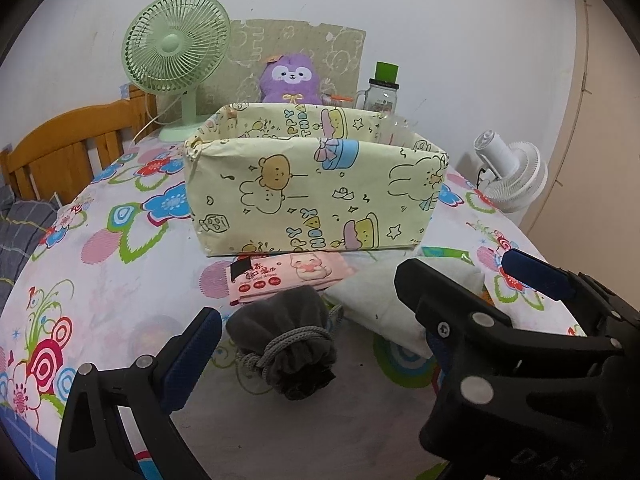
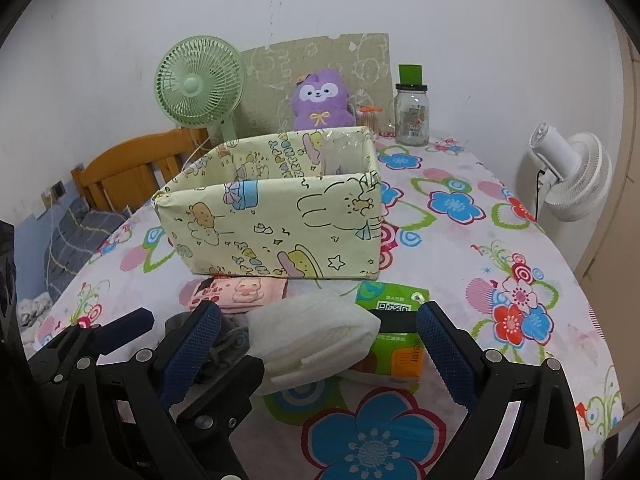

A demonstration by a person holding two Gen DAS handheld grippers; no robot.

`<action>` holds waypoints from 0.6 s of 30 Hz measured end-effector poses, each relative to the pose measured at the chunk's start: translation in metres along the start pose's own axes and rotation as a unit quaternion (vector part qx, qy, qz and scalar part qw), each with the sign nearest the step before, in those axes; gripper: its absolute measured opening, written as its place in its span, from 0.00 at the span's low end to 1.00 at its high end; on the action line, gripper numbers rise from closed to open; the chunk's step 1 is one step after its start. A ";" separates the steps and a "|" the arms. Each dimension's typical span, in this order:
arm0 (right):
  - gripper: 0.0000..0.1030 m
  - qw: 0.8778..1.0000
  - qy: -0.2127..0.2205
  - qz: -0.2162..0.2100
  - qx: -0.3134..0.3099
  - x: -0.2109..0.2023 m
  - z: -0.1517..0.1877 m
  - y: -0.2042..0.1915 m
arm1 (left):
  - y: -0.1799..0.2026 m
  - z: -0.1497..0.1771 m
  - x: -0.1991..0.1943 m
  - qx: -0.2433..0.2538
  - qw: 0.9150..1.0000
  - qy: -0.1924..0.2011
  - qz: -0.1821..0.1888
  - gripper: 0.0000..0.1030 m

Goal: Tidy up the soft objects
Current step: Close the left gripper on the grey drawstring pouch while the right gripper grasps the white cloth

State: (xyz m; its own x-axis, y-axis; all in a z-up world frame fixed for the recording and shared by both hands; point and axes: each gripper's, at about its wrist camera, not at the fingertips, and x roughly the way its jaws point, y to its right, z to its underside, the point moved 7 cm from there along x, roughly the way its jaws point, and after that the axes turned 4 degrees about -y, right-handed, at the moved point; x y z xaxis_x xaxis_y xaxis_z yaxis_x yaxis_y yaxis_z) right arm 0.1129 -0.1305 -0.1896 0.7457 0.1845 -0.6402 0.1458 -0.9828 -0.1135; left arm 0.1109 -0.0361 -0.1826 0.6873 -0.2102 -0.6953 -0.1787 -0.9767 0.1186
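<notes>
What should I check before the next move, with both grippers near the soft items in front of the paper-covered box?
1. Left gripper open around the grey drawstring pouch: ok, not closed on it.
2. Right gripper open around the white folded cloth pack: ok.
3. Yellow cartoon-print paper-covered box open-topped: ok; whether it is empty: cannot tell.
4. Pink wet-wipes pack lies clear of the pouch: cannot tell, they look close.
5. Green tissue pack free of the cloth pack: not ok, the cloth overlaps it.
</notes>
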 end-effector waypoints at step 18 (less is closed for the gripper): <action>0.97 0.999 -0.030 -0.005 -0.012 0.022 0.004 -0.011 | -0.012 0.006 0.009 -0.002 1.000 -0.017 0.000 1.00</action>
State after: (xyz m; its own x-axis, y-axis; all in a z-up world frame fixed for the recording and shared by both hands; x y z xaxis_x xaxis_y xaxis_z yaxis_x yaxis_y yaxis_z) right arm 0.1249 -0.1157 -0.2053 0.7038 0.1922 -0.6839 0.1685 -0.9804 -0.1022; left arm 0.1151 -0.0263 -0.1946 0.6635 -0.2094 -0.7183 -0.1762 -0.9768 0.1220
